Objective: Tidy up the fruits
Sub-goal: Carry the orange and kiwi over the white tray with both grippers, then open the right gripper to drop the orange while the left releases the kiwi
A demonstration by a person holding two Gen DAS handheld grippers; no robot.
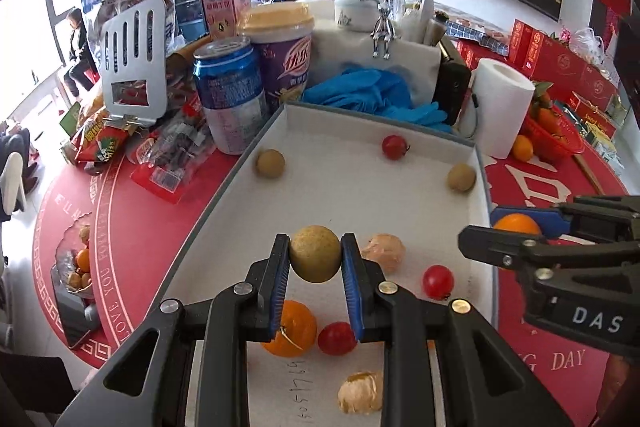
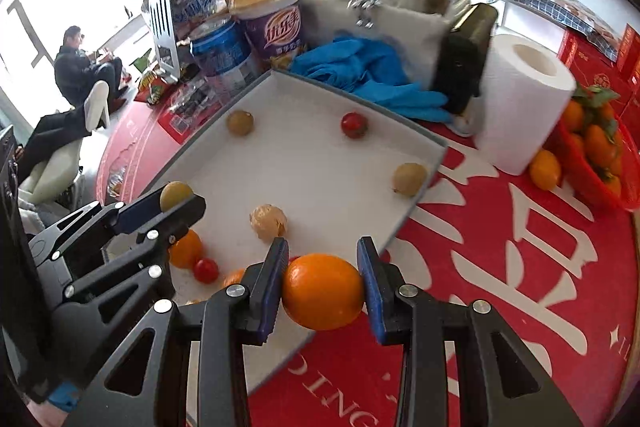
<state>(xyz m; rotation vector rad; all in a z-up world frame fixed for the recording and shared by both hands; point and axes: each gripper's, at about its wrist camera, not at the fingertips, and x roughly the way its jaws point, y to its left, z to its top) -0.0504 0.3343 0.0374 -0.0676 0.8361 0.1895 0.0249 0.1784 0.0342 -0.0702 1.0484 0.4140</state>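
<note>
left gripper point(image 1: 315, 259): clamped on a tan round fruit point(image 1: 315, 253), held above the white tray point(image 1: 478, 187)
right gripper point(image 2: 322, 291): clamped on an orange point(image 2: 322, 291), at the tray's near edge, over the red tablecloth point(image 2: 500, 267)
progress: prob. early; 2 fruits in hand, not yet placed
left in tray: tomatoes, tan fruits, peeled pieces & an orange, scattered w/o grouping
unclear: no sorting spot visible; tray's near end cut off by the grippers

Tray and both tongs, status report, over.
Left tongs shut on brown fruit. Right tongs shut on orange at tray edge. Loose fruit scattered in tray; nothing blocking.
</note>
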